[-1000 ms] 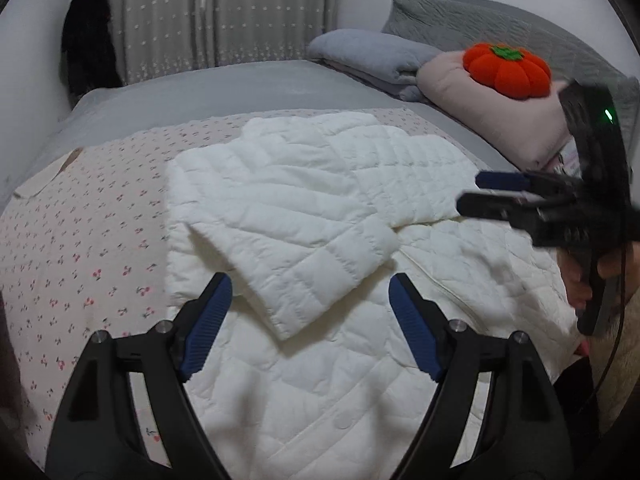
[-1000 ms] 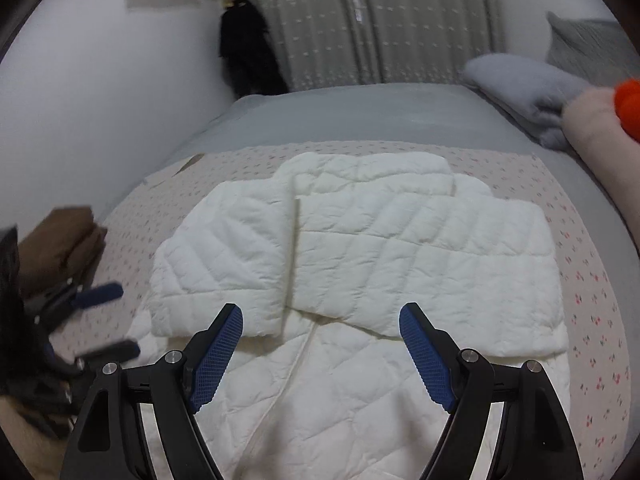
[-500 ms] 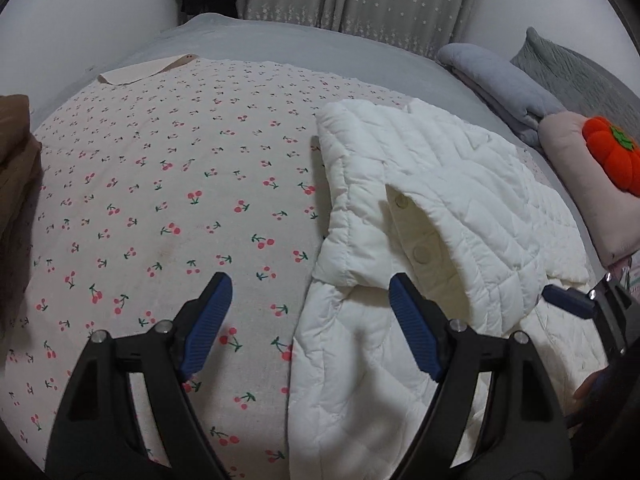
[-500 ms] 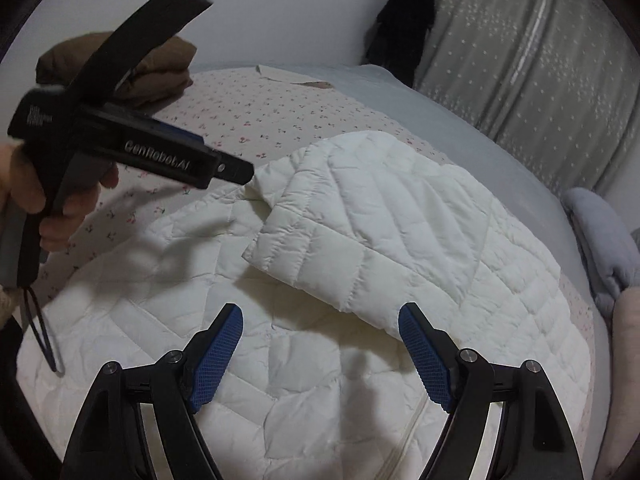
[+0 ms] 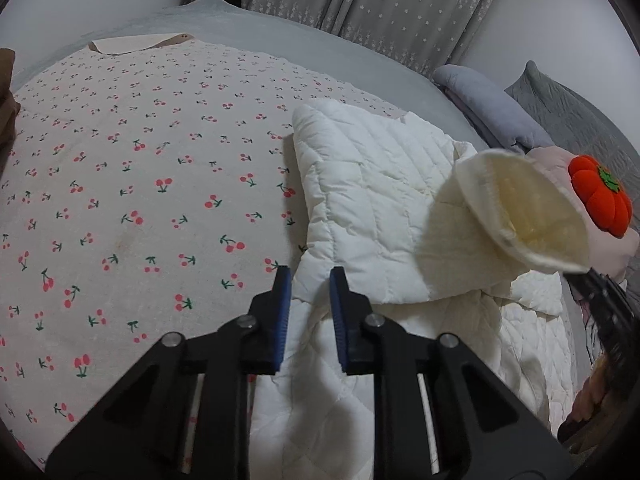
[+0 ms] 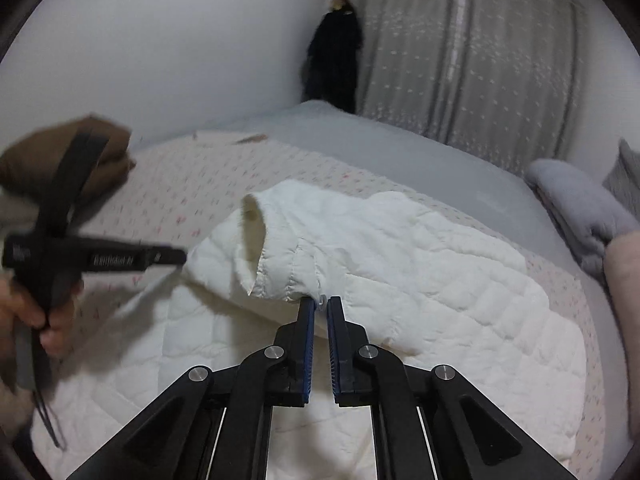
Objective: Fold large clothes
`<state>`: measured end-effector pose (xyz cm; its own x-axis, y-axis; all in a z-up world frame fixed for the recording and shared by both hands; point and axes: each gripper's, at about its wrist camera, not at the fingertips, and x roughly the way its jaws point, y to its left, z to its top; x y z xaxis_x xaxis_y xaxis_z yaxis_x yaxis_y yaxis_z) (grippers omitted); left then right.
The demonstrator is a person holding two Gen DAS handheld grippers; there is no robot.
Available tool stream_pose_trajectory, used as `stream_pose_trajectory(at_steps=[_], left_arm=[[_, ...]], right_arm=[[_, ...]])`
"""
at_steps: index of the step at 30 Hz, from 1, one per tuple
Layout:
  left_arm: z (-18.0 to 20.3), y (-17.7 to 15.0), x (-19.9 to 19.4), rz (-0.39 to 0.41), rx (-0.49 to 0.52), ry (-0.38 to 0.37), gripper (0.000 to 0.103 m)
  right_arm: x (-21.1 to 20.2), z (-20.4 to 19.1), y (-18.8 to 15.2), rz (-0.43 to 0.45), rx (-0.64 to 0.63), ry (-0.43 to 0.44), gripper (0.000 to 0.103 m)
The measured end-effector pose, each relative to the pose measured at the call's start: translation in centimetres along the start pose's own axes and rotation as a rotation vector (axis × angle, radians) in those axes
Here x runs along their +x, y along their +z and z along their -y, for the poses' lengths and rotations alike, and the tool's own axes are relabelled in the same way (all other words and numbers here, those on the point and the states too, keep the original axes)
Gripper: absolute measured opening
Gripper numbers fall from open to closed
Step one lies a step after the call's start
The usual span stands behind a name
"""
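A white quilted jacket (image 5: 372, 196) lies on the cherry-print bedspread (image 5: 140, 200), partly folded. My left gripper (image 5: 309, 280) is shut on the jacket's left edge, with fabric between its blue pads. My right gripper (image 6: 319, 303) is shut on a folded sleeve or flap of the jacket (image 6: 400, 252) and lifts it off the layer below. In the left wrist view the lifted cuff (image 5: 524, 216) hangs open above the jacket, with the right gripper (image 5: 600, 292) dark at the right edge. In the right wrist view the left gripper (image 6: 176, 257) is blurred at the left.
A pink pillow with an orange pumpkin cushion (image 5: 600, 196), a grey folded blanket (image 5: 484, 96) and a grey pillow (image 5: 572, 112) lie at the bed's right. A brown folded garment (image 6: 60, 152) sits at the left. Curtains (image 6: 480, 60) and a dark hanging item (image 6: 336, 52) are behind.
Both grippers went from wide open to shut on the jacket. The right one has lifted a sleeve or flap, and the left one has closed on the left edge.
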<state>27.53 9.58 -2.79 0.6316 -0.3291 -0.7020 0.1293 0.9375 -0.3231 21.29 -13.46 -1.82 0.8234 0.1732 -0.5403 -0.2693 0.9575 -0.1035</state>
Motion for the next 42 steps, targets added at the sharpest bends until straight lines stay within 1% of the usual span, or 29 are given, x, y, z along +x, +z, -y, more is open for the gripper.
stream_pose_trajectory(at_steps=[3, 5, 6, 7, 8, 9, 10, 11, 12, 13, 16, 17, 18, 19, 21, 23, 26, 27, 31, 32, 34, 35, 36, 37, 38, 39, 40, 41, 42], left_arm=[[0.6, 0.0, -0.4, 0.032, 0.001, 0.000, 0.021], [0.9, 0.0, -0.5, 0.052, 0.005, 0.006, 0.021], [1.1, 0.1, -0.5, 0.055, 0.006, 0.003, 0.021], [1.3, 0.1, -0.4, 0.057, 0.009, 0.000, 0.021], [1.6, 0.1, -0.2, 0.056, 0.014, -0.003, 0.021], [1.9, 0.2, -0.1, 0.057, 0.018, -0.008, 0.021], [2.3, 0.2, 0.1, 0.056, 0.024, -0.015, 0.021], [2.8, 0.3, 0.4, 0.050, 0.030, -0.028, 0.022], [3.2, 0.4, 0.7, 0.044, 0.031, -0.051, 0.022], [3.6, 0.5, 1.0, 0.035, 0.030, -0.072, 0.022], [4.6, 0.8, 2.1, 0.001, 0.008, -0.158, 0.022], [4.8, 0.9, 2.3, -0.005, -0.004, -0.186, 0.022], [5.0, 1.0, 2.4, -0.007, -0.015, -0.209, 0.022], [5.3, 1.2, 2.4, -0.009, -0.020, -0.236, 0.022], [6.1, 1.2, 2.1, -0.005, -0.011, -0.274, 0.022], [6.7, 1.3, 1.8, -0.001, -0.007, -0.328, 0.022], [7.4, 1.5, 1.0, 0.012, -0.008, -0.413, 0.022], [7.6, 1.5, 0.8, 0.019, -0.007, -0.426, 0.022], [8.3, 1.7, 0.2, 0.039, 0.010, -0.444, 0.022], [8.3, 1.8, 0.1, 0.037, 0.009, -0.451, 0.022], [8.4, 1.9, 0.2, 0.032, 0.011, -0.463, 0.022], [8.4, 1.9, 0.1, 0.033, 0.016, -0.460, 0.022], [8.4, 1.9, 0.0, 0.036, 0.022, -0.451, 0.022], [8.4, 1.9, -0.1, 0.040, 0.027, -0.439, 0.022], [8.3, 2.0, -0.3, 0.043, 0.029, -0.426, 0.024], [8.1, 2.0, -0.6, 0.048, 0.028, -0.414, 0.035], [7.8, 2.1, -0.9, 0.062, 0.023, -0.401, 0.043], [7.5, 2.1, -1.2, 0.082, 0.019, -0.387, 0.055], [7.3, 2.1, -1.6, 0.104, 0.018, -0.371, 0.060]], right_arm=[[-1.7, 6.5, -0.5, 0.035, 0.238, -0.011, 0.007], [-2.2, 10.2, -1.8, 0.017, 0.417, 0.002, 0.008], [-2.5, 11.8, -2.7, 0.005, 0.509, 0.009, 0.010], [-2.6, 13.5, -3.6, -0.003, 0.592, 0.028, 0.011], [-2.7, 14.9, -4.5, -0.010, 0.665, 0.052, 0.013], [-3.0, 15.8, -5.1, -0.010, 0.717, 0.082, 0.021], [-3.3, 16.2, -5.4, -0.004, 0.742, 0.111, 0.034], [-3.6, 16.4, -5.3, 0.005, 0.738, 0.126, 0.043], [-3.9, 15.9, -4.9, 0.017, 0.711, 0.136, 0.057], [-4.1, 15.0, -4.4, 0.025, 0.667, 0.139, 0.059], [-3.6, 11.5, -3.0, 0.008, 0.512, 0.148, 0.059], [-3.3, 10.1, -2.4, 0.004, 0.439, 0.143, 0.060], [-3.1, 8.5, -1.9, -0.004, 0.345, 0.132, 0.066], [-3.3, 6.6, -1.7, -0.009, 0.252, 0.114, 0.073], [-3.2, 3.1, -1.8, -0.017, 0.077, 0.072, 0.080], [-2.8, -0.1, -2.2, -0.038, -0.053, 0.070, 0.080], [-1.5, -3.6, -3.2, -0.076, -0.193, 0.065, 0.080], [-0.9, -4.8, -3.6, -0.086, -0.241, 0.053, 0.080], [1.3, -8.0, -5.2, -0.110, -0.401, -0.069, 0.080], [1.8, -8.4, -5.4, -0.115, -0.419, -0.106, 0.080], [2.6, -8.6, -5.4, -0.095, -0.421, -0.163, 0.077], [2.8, -8.7, -5.3, -0.078, -0.415, -0.182, 0.074], [3.0, -8.8, -5.2, -0.061, -0.412, -0.205, 0.061], [3.5, -8.8, -5.0, -0.052, -0.410, -0.225, 0.041], [3.8, -8.6, -4.9, -0.052, -0.399, -0.236, 0.029], [4.2, -8.1, -4.6, -0.059, -0.373, -0.228, 0.013], [4.3, -7.5, -4.4, -0.061, -0.337, -0.218, 0.012], [4.2, -6.6, -3.9, -0.053, -0.290, -0.211, 0.011], [3.9, -5.5, -3.4, -0.046, -0.232, -0.203, 0.010]])
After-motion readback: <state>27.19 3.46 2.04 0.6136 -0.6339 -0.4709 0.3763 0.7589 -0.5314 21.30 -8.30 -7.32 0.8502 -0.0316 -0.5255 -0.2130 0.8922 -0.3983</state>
